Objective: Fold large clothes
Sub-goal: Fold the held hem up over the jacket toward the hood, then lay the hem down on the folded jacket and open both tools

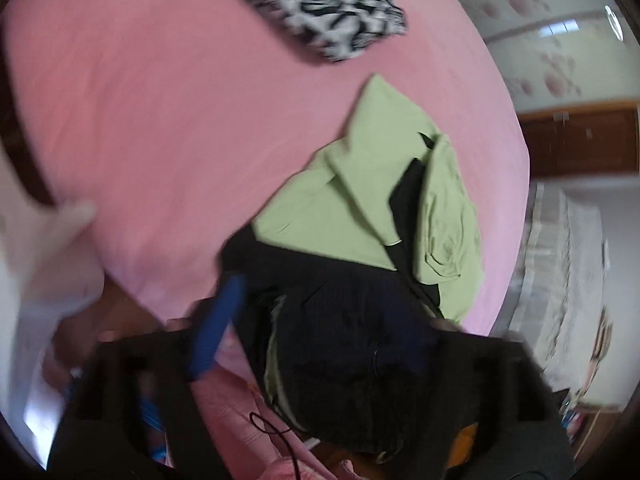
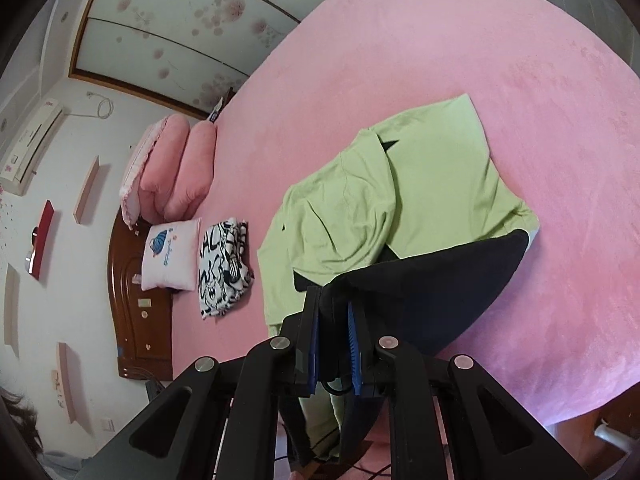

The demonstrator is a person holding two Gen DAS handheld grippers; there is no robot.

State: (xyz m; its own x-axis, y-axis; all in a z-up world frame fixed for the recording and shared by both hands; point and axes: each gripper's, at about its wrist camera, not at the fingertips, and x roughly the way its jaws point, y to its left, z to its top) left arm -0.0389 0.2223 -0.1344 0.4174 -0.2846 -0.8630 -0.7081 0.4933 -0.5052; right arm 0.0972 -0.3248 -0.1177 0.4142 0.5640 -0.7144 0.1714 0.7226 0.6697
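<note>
A large light green garment [image 1: 360,200] with a black section [image 1: 352,320] lies crumpled on the pink bed [image 1: 160,120]. In the left wrist view, which is blurred, my left gripper [image 1: 336,304] stands open over the black section. Its blue-padded finger [image 1: 218,328] is clear of the cloth, and nothing is pinched. In the right wrist view the green garment [image 2: 420,200] spreads across the bed [image 2: 440,60]. My right gripper [image 2: 332,300] is shut on a fold of its black section [image 2: 440,280], lifting that edge off the bed.
A folded black-and-white patterned cloth [image 2: 224,268] lies near the head of the bed, beside a white cushion [image 2: 170,256] and pink pillows [image 2: 176,168] against a wooden headboard [image 2: 132,300]. A wardrobe with flowered doors [image 2: 180,28] stands beyond. A white-sleeved hand [image 1: 60,232] shows at left.
</note>
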